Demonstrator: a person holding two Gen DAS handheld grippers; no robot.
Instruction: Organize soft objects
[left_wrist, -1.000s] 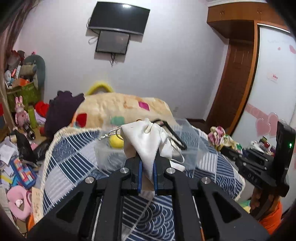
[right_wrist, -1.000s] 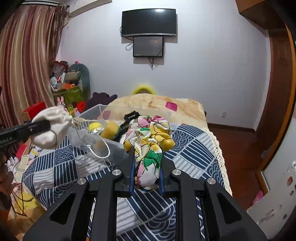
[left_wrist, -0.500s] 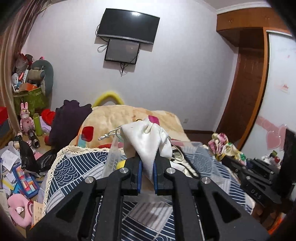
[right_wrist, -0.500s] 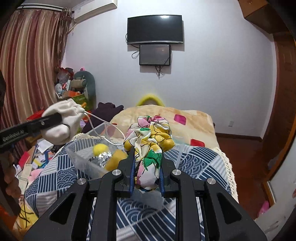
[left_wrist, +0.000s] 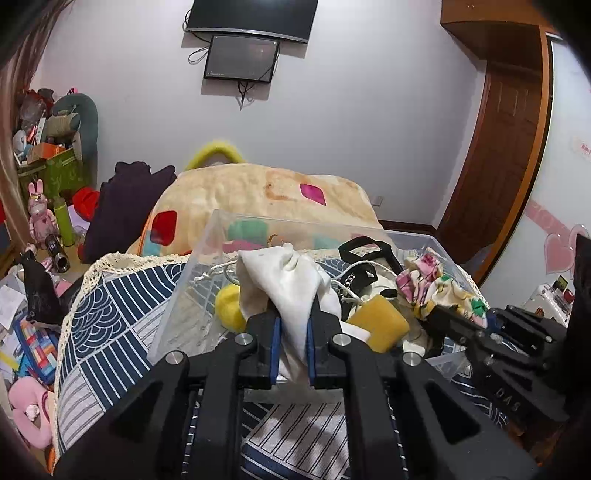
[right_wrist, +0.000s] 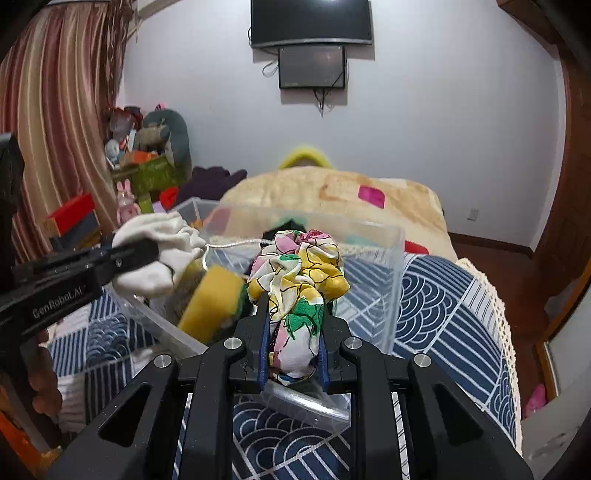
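Observation:
My left gripper (left_wrist: 291, 343) is shut on a white drawstring pouch (left_wrist: 284, 284) and holds it over the near left part of a clear plastic bin (left_wrist: 258, 225) on the bed. My right gripper (right_wrist: 291, 354) is shut on a floral fabric bundle (right_wrist: 299, 273) and holds it over the bin's (right_wrist: 384, 236) near side. The floral bundle (left_wrist: 436, 284) and the right gripper (left_wrist: 439, 321) also show in the left wrist view. The pouch (right_wrist: 155, 251) and the left gripper (right_wrist: 144, 251) also show in the right wrist view. In the bin lie a yellow sponge (left_wrist: 380, 325), a yellow ball (left_wrist: 229, 306) and black straps (left_wrist: 362, 251).
The bin stands on a blue-and-white patterned bedspread (right_wrist: 436, 295). A beige blanket (left_wrist: 266, 192) is heaped behind it. Toys and clutter (left_wrist: 37, 229) cover the floor at the left. A wooden door (left_wrist: 495, 155) is at the right. A TV (right_wrist: 310, 22) hangs on the far wall.
Both grippers have tilted down and closed in on the bin, each still holding its cloth. The bin now fills more of both views and its contents show.

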